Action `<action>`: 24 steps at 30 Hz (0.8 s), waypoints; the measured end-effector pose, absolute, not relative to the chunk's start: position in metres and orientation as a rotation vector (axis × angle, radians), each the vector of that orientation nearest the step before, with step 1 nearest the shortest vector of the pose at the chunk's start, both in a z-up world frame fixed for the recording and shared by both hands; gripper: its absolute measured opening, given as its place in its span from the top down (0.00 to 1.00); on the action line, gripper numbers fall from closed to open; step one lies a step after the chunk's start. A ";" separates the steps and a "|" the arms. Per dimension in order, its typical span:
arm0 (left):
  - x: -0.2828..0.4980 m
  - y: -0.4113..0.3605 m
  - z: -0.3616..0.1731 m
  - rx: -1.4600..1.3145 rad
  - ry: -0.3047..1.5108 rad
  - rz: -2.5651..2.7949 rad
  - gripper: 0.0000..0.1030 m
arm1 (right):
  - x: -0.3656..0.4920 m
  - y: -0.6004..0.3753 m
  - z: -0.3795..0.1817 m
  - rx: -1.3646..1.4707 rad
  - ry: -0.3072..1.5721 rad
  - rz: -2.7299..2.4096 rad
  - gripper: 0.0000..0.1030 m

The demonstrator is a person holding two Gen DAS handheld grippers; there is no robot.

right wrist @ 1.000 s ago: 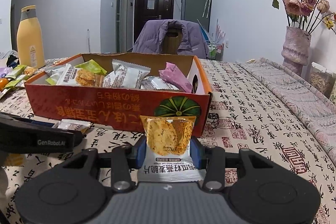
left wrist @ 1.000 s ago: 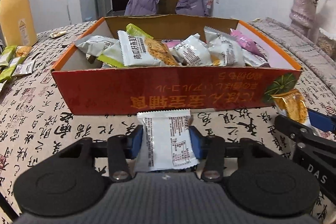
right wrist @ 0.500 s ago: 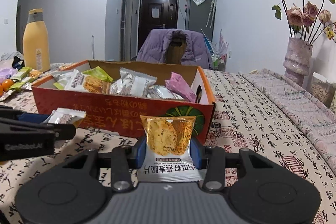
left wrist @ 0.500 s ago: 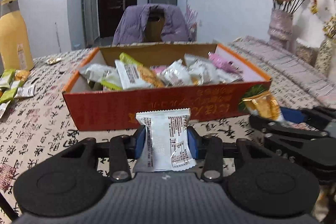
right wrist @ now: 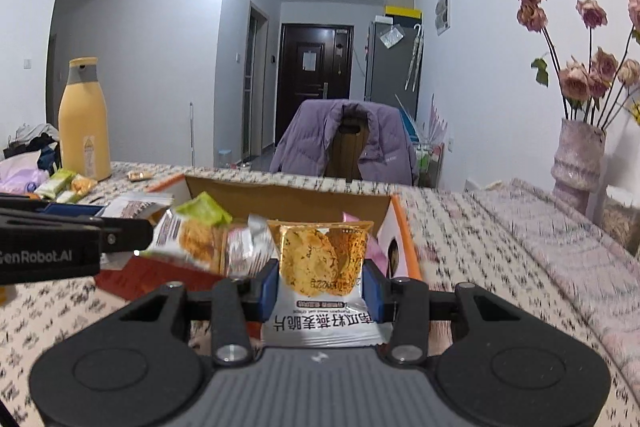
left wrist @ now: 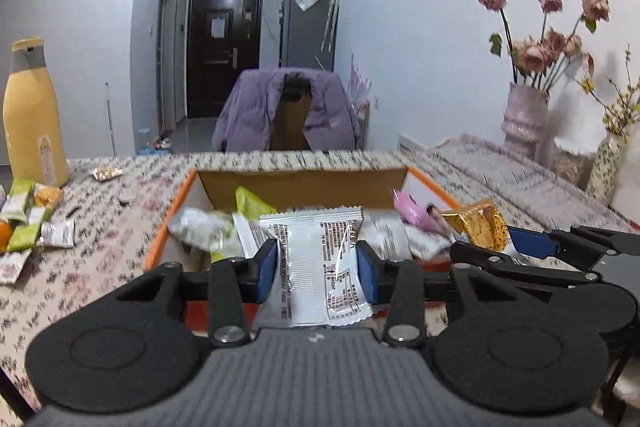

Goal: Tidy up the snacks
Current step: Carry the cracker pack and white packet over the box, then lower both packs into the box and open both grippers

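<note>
Both tools have risen since a second ago, so their packets now show above the cardboard box (left wrist: 182, 203) instead of before its red front. The left tool (left wrist: 317, 264) clamps a silver packet (left wrist: 320, 259); the right tool (right wrist: 320, 283) clamps a gold packet (right wrist: 322, 259). The box sits on the patterned counter (right wrist: 500, 247), with a yellow bottle (left wrist: 34, 115) to its left and a vase (right wrist: 576, 163) to its right. The counter is motion-blurred, and the box's front is largely hidden.
</note>
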State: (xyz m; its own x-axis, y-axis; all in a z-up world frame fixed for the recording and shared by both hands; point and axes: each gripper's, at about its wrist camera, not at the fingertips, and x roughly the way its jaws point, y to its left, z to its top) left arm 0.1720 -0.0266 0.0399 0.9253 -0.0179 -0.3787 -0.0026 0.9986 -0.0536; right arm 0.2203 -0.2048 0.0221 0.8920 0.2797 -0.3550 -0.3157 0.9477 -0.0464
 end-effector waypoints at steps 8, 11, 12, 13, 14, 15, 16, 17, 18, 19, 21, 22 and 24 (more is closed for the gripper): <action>0.199 -0.013 0.054 -0.071 0.350 0.013 0.59 | 0.255 -0.192 0.037 -0.098 0.344 0.320 0.59; 0.214 -0.009 0.056 -0.073 0.348 0.027 0.59 | 0.270 -0.186 0.040 -0.090 0.348 0.323 0.59; 0.219 -0.007 0.056 -0.074 0.347 0.033 0.59 | 0.274 -0.185 0.041 -0.088 0.349 0.323 0.59; 0.224 -0.005 0.056 -0.076 0.347 0.038 0.59 | 0.280 -0.183 0.041 -0.085 0.349 0.323 0.59; 0.229 -0.003 0.056 -0.080 0.347 0.044 0.59 | 0.285 -0.181 0.042 -0.081 0.351 0.323 0.59; 0.234 -0.001 0.056 -0.085 0.348 0.049 0.59 | 0.290 -0.179 0.042 -0.077 0.353 0.323 0.59; 0.240 0.001 0.055 -0.093 0.348 0.054 0.59 | 0.295 -0.177 0.042 -0.073 0.356 0.322 0.59; 0.244 0.004 0.054 -0.098 0.348 0.058 0.59 | 0.300 -0.175 0.042 -0.069 0.359 0.322 0.59; 0.249 0.006 0.053 -0.104 0.348 0.064 0.59 | 0.305 -0.173 0.041 -0.064 0.363 0.322 0.59; 0.254 0.007 0.051 -0.109 0.349 0.071 0.59 | 0.309 -0.171 0.039 -0.059 0.365 0.320 0.59; 0.261 0.011 0.045 -0.118 0.352 0.081 0.59 | 0.315 -0.168 0.035 -0.053 0.364 0.314 0.59; 0.262 0.013 0.041 -0.124 0.351 0.083 0.59 | 0.316 -0.168 0.032 -0.052 0.356 0.311 0.59; 0.266 0.016 0.033 -0.129 0.353 0.085 0.59 | 0.316 -0.168 0.026 -0.048 0.339 0.309 0.59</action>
